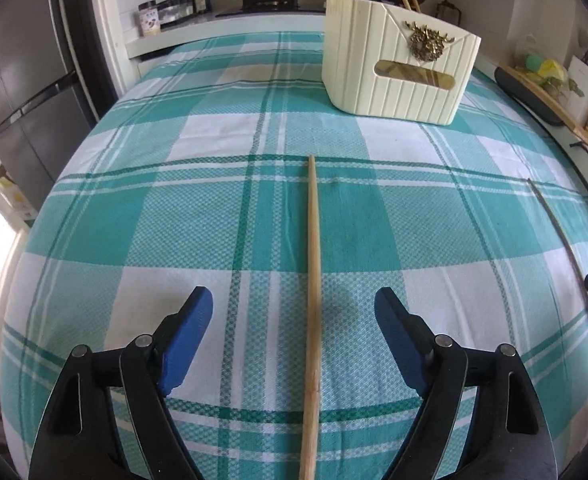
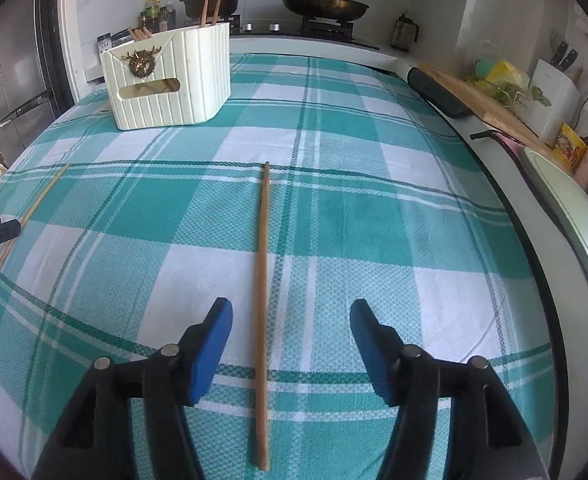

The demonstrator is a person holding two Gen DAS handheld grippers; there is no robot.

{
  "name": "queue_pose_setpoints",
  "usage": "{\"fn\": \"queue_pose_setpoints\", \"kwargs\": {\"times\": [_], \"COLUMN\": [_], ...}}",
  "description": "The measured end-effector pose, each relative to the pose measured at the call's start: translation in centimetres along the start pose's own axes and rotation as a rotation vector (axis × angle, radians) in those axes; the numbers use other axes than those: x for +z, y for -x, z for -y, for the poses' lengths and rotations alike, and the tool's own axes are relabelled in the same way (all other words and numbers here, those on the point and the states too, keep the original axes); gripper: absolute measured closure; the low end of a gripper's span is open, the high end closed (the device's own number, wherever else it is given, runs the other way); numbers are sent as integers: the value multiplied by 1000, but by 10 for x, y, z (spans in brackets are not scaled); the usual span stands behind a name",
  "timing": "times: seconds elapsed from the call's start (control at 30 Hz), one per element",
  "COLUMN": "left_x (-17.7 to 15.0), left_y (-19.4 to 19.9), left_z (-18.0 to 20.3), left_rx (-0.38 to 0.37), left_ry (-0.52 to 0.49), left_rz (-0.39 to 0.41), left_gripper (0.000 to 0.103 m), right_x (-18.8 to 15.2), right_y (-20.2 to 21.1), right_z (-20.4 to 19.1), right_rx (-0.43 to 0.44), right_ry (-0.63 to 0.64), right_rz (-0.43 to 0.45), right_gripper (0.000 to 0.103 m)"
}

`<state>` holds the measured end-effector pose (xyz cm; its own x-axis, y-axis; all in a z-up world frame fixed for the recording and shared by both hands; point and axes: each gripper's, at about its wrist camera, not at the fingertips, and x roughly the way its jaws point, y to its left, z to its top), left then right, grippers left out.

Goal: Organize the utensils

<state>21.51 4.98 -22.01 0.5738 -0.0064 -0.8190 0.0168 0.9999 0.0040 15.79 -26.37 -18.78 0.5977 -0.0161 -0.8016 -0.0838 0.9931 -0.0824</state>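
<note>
- Kitchen, teal-and-white checked tablecloth point(image 1: 198, 240); ribbed cream plastic utensil box point(image 1: 398, 68) at far end, chopsticks inside.
- Left gripper point(image 1: 294, 312) spread, astride pale wooden chopstick point(image 1: 314, 280) lying nearer than box.
- Right gripper point(image 2: 290, 320) spread, unpinched, astride second wooden chopstick point(image 2: 263, 272).

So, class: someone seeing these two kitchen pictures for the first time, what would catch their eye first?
Probably the teal and white checked tablecloth filling both views. Next, a single wooden chopstick lying on it between the open fingers of each hand-held gripper, left and right. Then the cream ribbed holder at the far end, more chopsticks poking out.
</note>
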Motion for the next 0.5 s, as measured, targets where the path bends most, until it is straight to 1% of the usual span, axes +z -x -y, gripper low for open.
{"fn": "queue_pose_setpoints", "kwargs": {"times": [0.03, 0.1, 0.13, 0.2, 0.23, 0.3, 0.33, 0.43, 0.47, 0.5], "left_x": [-1, -3, -2, -2, -1, 2, 5, 19, 24, 29], "left_y": [-5, -4, -4, -6, -7, -10, -11, -18, -20, -22], "left_z": [5, 8, 9, 6, 3, -3, -5, -6, -5, -3], "left_rx": [14, 36, 43, 36, 23, -19, -27, -71, -84, -96], "left_ry": [-18, -39, -45, -44, -36, -21, -38, -105, -127, -148], "left_rz": [-8, 16, 19, 12, 2, -28, -42, -100, -118, -124], "left_gripper": [18, 13, 13, 10, 10, 9, 9, 11, 14, 19], "right_x": [1, 4, 5, 9, 10, 12, 13, 22, 27, 33], "right_y": [-2, -5, -5, -6, -8, -17, -22, -29, -33, -37], "right_z": [-2, -6, -8, -11, -12, -14, -15, -12, -11, -11], "right_rx": [14, 58, 75, 82, 82, 95, 105, 141, 149, 153], "right_ry": [4, 0, -5, 2, 13, 35, 46, 78, 90, 98], "right_rz": [-1, -12, -14, -17, -30, -91, -129, -194, -218, -238], "right_gripper": [40, 41, 41, 41, 41, 41, 41, 41, 41, 41]}}
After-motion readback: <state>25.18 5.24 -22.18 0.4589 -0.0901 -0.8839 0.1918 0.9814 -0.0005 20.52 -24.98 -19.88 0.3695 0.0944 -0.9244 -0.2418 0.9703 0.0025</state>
